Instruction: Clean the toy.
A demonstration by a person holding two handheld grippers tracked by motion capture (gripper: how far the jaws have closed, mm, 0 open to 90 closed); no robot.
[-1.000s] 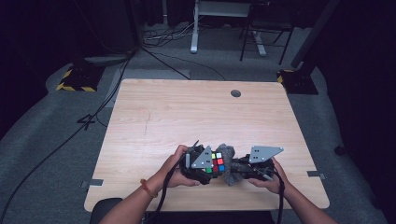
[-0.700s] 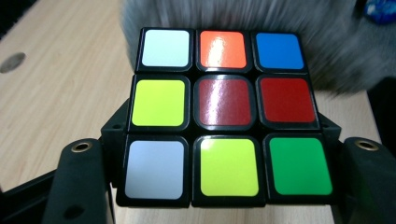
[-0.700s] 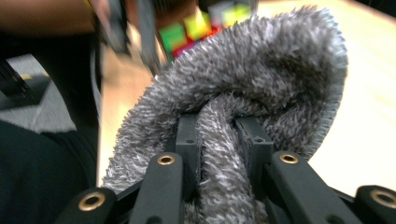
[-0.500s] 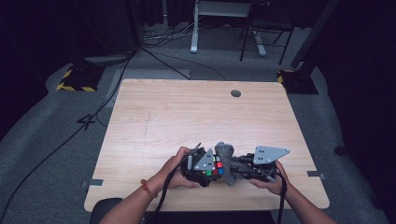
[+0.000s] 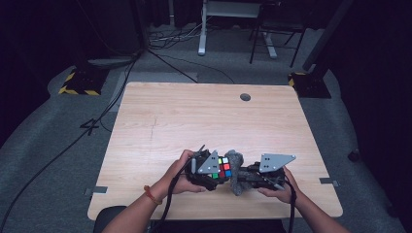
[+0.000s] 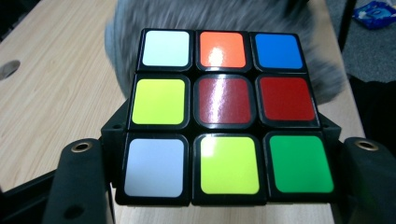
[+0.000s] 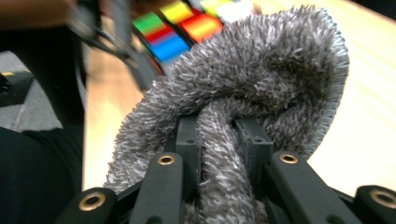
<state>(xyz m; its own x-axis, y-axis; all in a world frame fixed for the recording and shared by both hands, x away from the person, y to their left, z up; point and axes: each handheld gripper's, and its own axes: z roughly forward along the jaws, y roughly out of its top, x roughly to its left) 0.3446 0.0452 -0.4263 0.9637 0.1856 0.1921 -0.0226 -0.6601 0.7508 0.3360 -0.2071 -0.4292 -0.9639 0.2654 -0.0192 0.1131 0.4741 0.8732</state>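
Left gripper view: cube [image 6: 224,116] clamped between the left gripper [image 6: 224,186] jaws, near the table [image 5: 194,126] front edge. Right gripper [image 7: 217,140], just beside the cube, pinches a cloth [image 7: 243,84] against it. Wiping appears underway; next move calls for rubbing across the facing stickers.

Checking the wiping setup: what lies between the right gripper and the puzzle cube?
The grey cloth, pinched by the right gripper, lies against the cube, in the high view.

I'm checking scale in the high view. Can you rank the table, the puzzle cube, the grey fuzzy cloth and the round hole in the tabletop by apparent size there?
1. table, by far the largest.
2. grey fuzzy cloth and puzzle cube: they look alike, both partly hidden, so no ranking.
3. round hole, smallest.
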